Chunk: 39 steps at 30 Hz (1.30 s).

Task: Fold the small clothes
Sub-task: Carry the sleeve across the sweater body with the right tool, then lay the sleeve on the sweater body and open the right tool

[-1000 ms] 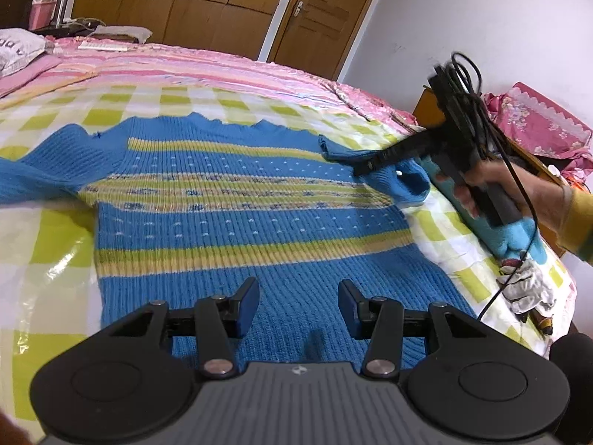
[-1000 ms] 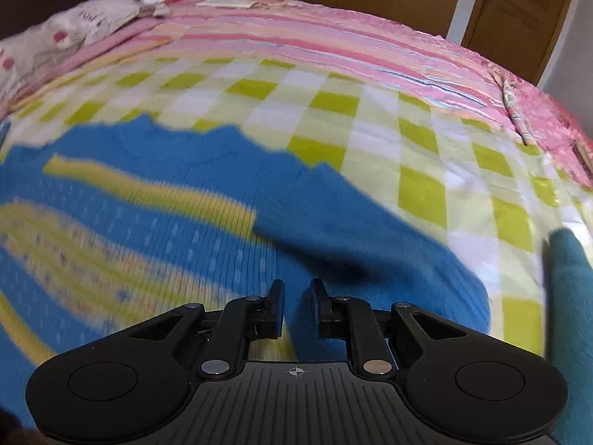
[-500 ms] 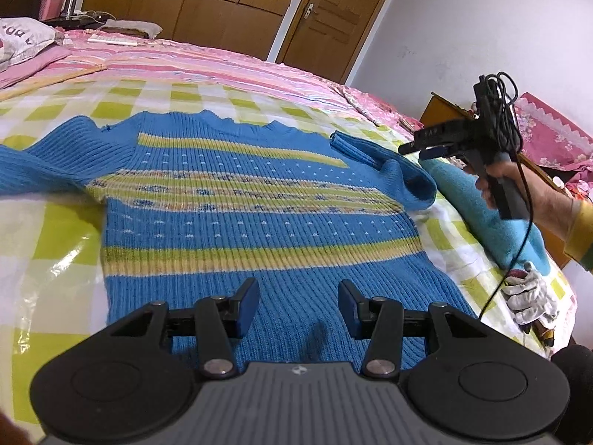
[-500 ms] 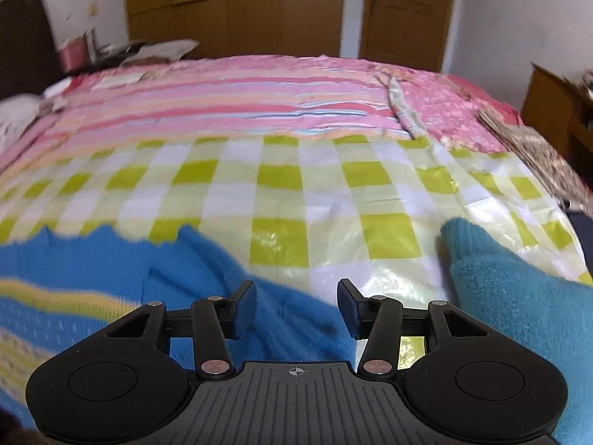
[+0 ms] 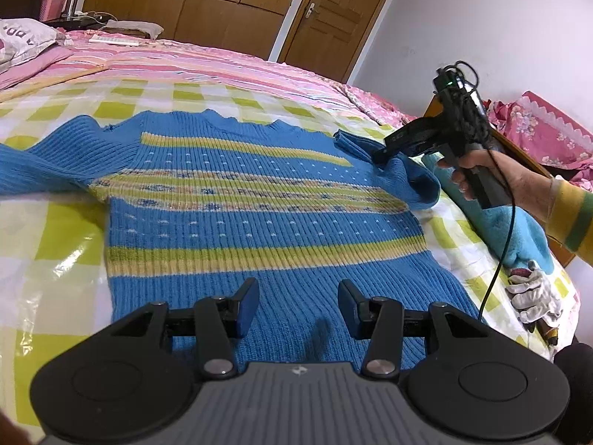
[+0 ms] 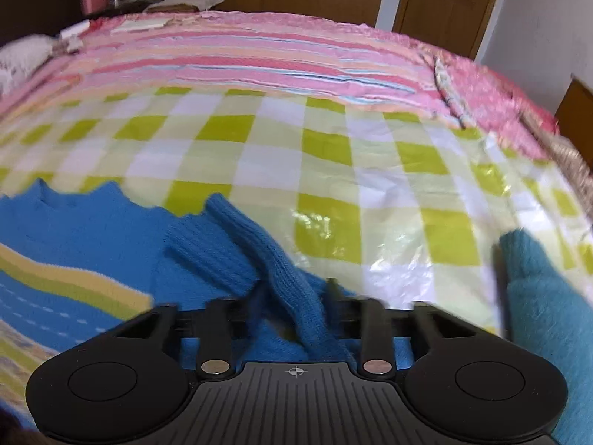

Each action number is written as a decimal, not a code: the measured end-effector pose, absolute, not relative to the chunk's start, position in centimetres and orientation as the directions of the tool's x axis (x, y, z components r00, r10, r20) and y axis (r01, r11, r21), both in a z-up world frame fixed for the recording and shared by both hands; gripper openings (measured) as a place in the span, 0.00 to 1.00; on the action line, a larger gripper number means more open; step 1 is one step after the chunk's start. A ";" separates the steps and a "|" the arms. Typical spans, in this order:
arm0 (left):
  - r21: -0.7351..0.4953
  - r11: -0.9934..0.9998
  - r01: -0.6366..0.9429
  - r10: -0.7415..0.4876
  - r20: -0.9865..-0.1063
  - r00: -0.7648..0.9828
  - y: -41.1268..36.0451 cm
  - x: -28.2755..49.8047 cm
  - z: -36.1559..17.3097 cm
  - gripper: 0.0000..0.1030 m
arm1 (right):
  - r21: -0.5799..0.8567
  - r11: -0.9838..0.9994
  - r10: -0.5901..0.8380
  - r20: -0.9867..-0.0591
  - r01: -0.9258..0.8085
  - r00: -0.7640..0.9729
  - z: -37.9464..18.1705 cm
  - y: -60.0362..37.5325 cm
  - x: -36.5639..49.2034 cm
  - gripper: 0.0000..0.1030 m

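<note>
Our right gripper (image 6: 294, 296) is closing on the sweater's (image 5: 241, 200) right sleeve (image 6: 281, 270), the sleeve fold in hand. Our left gripper (image 5: 298, 306) hangs half-open, empty, over the hem. Next, we judge, carry that sleeve across the chest.

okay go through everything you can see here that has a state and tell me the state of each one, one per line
Blue striped sweater: spread flat on the bed, face up.
Right sleeve: folded in over the body, between the closing jaws.
Left sleeve: stretched out sideways, unfolded.
Left gripper: jaws open, nothing between them.
Right gripper: jaws closing on the sleeve.
Teal garment: lying at the bed edge.
Door: shut.
</note>
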<state>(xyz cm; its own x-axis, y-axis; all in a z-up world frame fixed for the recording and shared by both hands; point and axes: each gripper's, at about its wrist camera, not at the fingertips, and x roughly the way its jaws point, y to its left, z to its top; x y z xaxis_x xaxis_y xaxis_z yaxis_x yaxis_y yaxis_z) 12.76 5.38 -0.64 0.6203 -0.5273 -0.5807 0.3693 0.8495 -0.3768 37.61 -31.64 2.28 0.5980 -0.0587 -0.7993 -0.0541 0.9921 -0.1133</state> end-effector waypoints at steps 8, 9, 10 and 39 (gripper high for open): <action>-0.377 0.845 0.379 -0.534 -0.547 0.645 5.8 12.2 0.4 0.50 | 0.114 0.992 0.125 -0.745 -0.060 0.655 7.6 -29.0 34.9 0.06; -0.377 0.844 0.381 -0.535 -0.539 0.651 6.0 12.1 0.6 0.50 | 0.144 0.987 0.155 -0.734 -0.071 0.661 8.2 -28.3 34.7 0.05; -0.376 0.844 0.382 -0.535 -0.532 0.656 6.1 12.0 0.8 0.50 | 0.158 0.983 0.181 -0.722 -0.095 0.668 8.8 -27.3 34.4 0.05; -0.386 0.842 0.376 -0.537 -0.537 0.651 6.4 12.3 0.5 0.51 | 0.155 0.988 0.121 -0.774 0.001 0.622 7.0 -31.2 35.9 0.08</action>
<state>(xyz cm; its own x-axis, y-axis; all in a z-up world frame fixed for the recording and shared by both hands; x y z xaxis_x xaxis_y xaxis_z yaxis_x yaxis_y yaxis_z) 12.35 6.42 0.49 0.6512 -0.5368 -0.5365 0.3764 0.8423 -0.3858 35.87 -31.19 6.99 0.6221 0.1209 -0.7736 0.0010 0.9879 0.1552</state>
